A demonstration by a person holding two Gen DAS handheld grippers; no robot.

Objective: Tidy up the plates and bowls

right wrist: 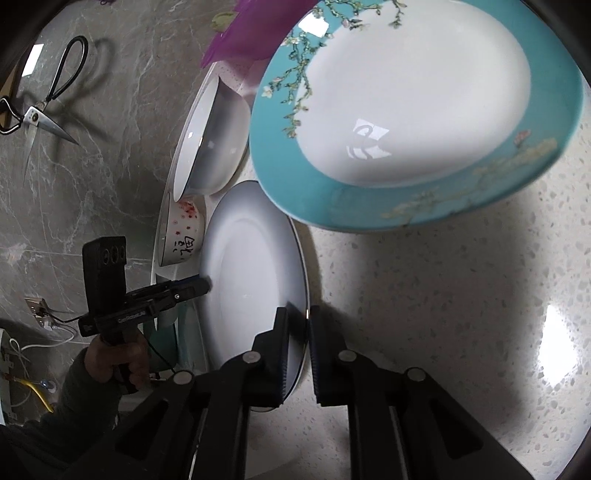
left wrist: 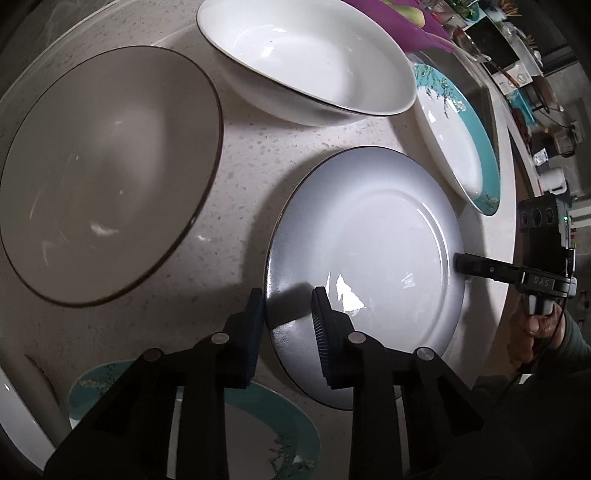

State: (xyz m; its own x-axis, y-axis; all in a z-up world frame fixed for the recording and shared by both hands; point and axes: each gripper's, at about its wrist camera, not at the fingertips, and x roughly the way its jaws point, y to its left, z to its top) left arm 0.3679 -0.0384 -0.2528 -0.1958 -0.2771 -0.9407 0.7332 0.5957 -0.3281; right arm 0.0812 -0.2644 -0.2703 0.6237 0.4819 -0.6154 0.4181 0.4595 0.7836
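Grey-white plate (left wrist: 369,258) w/ dark rim, teal floral-rim plate (right wrist: 406,110), brown-grey plate (left wrist: 107,173), speckled counter (left wrist: 251,177)

Speckled countertop (right wrist: 424,295), grey marble floor (right wrist: 110,129)

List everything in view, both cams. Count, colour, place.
grey plate: 1, pale grey with a darker rim, counter centre
brown-grey plate: 1, to its left in the left wrist view
white bowl: 1, white with a dark edge, far side
teal-rimmed plates: 2, white with a floral teal rim; one to the right, one under the left gripper
small bowl: 1, white with red marks and black writing, past the grey plate
scissors: 1, black handles, on a marbled grey surface
purple item: 1, far side, unclear
counter: 1, speckled white
left gripper: 1, black, shut on the grey plate's rim
right gripper: 1, black, shut on the opposite rim
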